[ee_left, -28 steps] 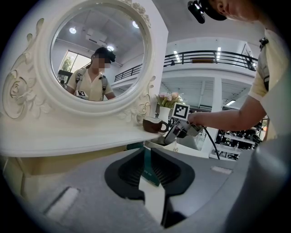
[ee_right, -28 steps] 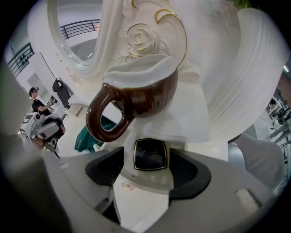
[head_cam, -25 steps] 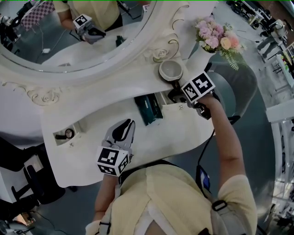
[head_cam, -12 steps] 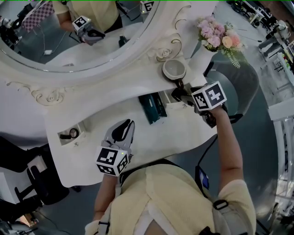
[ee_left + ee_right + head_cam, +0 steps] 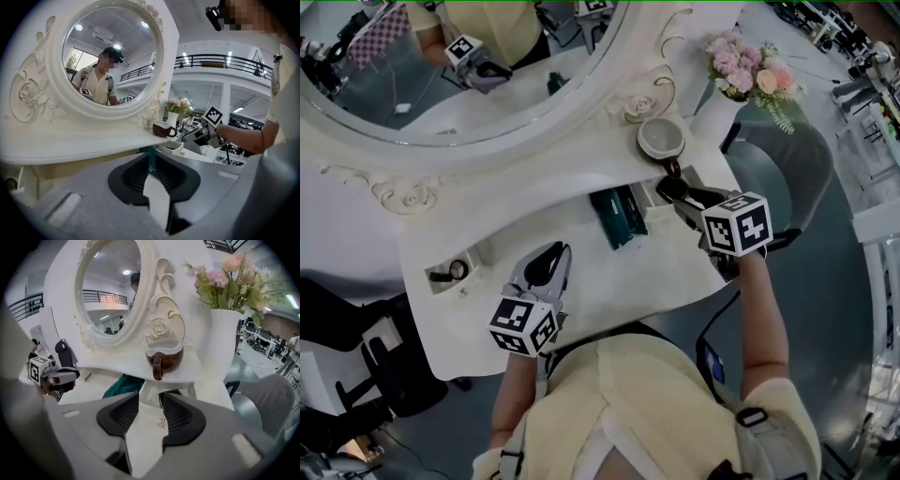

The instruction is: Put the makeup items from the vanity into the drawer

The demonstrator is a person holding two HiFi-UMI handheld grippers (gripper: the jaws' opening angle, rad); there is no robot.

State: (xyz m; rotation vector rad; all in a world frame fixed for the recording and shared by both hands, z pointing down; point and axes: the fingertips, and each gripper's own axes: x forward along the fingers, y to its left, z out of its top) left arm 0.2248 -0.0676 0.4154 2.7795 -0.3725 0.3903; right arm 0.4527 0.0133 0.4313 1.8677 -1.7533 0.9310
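One teal box is the only makeup item I can see lying out on the table. It rests flat between my two tools, just left of the open right drawer. It looks like a light card carton: stiff enough to lift, smooth-sided, and likely to dent under a hard squeeze. I judge the best hold is across its narrow width, near the middle of its length, with gentle pressure.

My right hand-held gripper hangs over the right drawer. Its jaws have just been closing and now stand part-way apart with nothing between them. My left hand-held gripper sits nearer and to the left, its jaws drawn almost together with only a slit, and it holds nothing.

By count:
- two open drawers
- one dark item in the right one
- one small round thing in the left drawer
- one cup
- one vase
- one mirror
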